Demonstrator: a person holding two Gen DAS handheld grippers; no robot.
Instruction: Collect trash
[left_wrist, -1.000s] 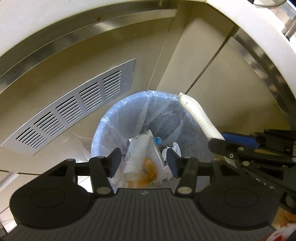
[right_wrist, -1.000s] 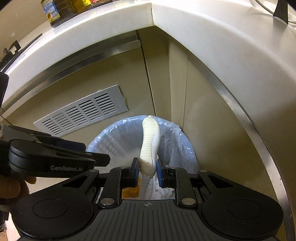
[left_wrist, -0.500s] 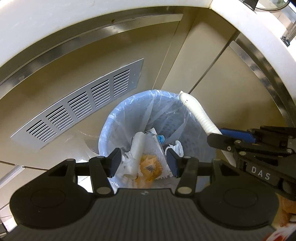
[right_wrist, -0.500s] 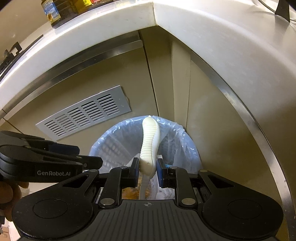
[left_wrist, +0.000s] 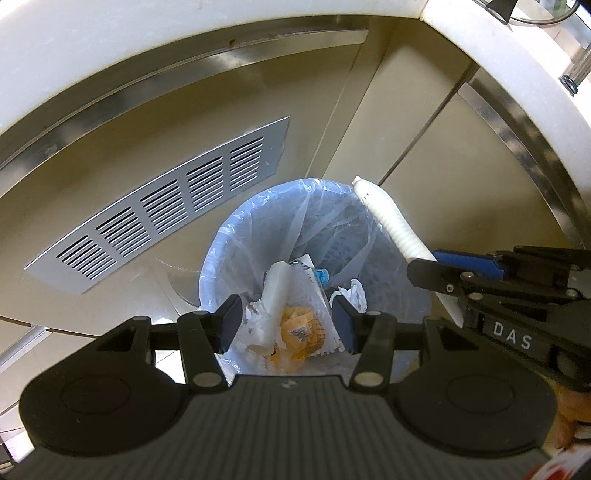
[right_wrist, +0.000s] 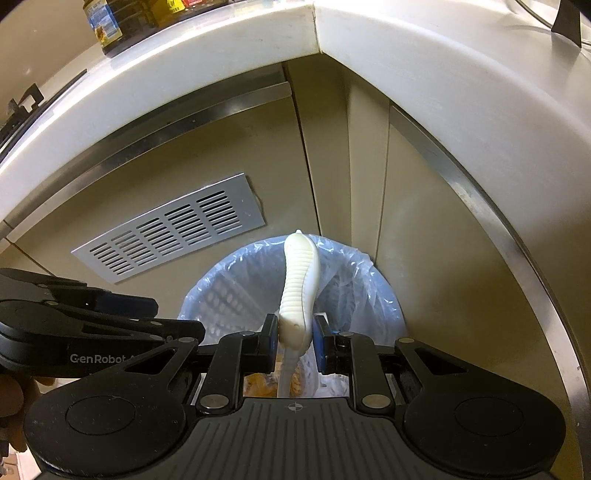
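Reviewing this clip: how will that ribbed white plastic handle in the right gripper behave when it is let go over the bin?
The ribbed white handle looks stiff: it juts out unsupported from the right gripper. Probably light, as a narrow pinch holds it. Released, it likely drops into the lined bin below.

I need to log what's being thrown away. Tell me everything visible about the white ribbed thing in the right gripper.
The white ribbed handle looks like smooth moulded plastic: long, curved, with fine ridges along its middle and a rounded tip. A thinner flat white strip continues below the grip. The right gripper is shut on its lower end, pads touching both sides. It points forward and up, over the trash bin with its blue liner, touching nothing else visible.
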